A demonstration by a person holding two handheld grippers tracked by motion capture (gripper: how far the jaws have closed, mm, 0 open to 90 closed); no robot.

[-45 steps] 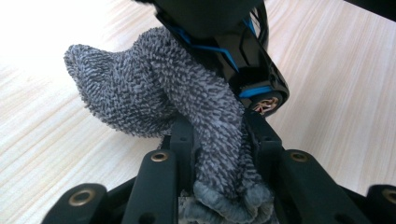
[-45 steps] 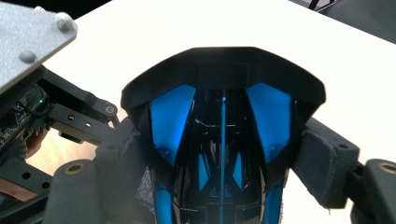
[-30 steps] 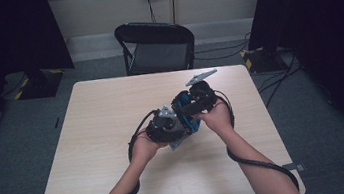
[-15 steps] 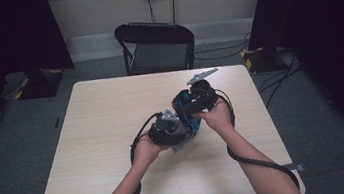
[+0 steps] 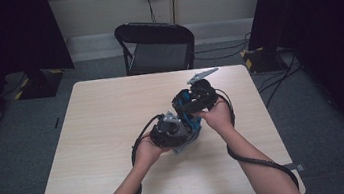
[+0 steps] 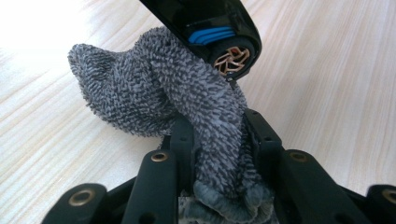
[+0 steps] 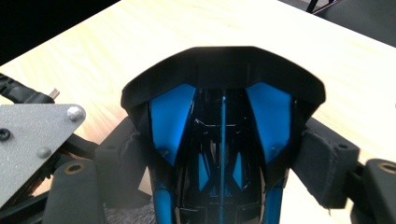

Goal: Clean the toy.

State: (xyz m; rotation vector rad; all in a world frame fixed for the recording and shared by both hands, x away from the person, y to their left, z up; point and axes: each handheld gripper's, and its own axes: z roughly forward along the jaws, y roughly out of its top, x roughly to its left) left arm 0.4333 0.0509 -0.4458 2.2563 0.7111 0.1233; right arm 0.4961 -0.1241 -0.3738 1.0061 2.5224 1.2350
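Over the middle of the table (image 5: 102,116) a person holds both grippers close together. My left gripper (image 5: 180,132) is shut on a grey fuzzy cloth (image 6: 154,98), which bunches up between its jaws (image 6: 217,133). The cloth lies against a glossy black and blue plastic device (image 6: 210,23) with a copper-coloured round end. My right gripper (image 5: 192,105) is shut on that device (image 7: 222,74), its pads pressing on both sides (image 7: 222,154). The device's flared black rim faces away from the right gripper's camera. The left gripper's grey plate (image 7: 32,140) shows close by in the right gripper view.
A black folding chair (image 5: 155,43) stands behind the table's far edge. Cables (image 5: 138,146) trail from both grippers along the forearms toward the near edge. Dark curtains and floor cables flank the table.
The left gripper with the cloth has edged slightly to the right against the device. The right gripper has stayed put, and both grips are unchanged.
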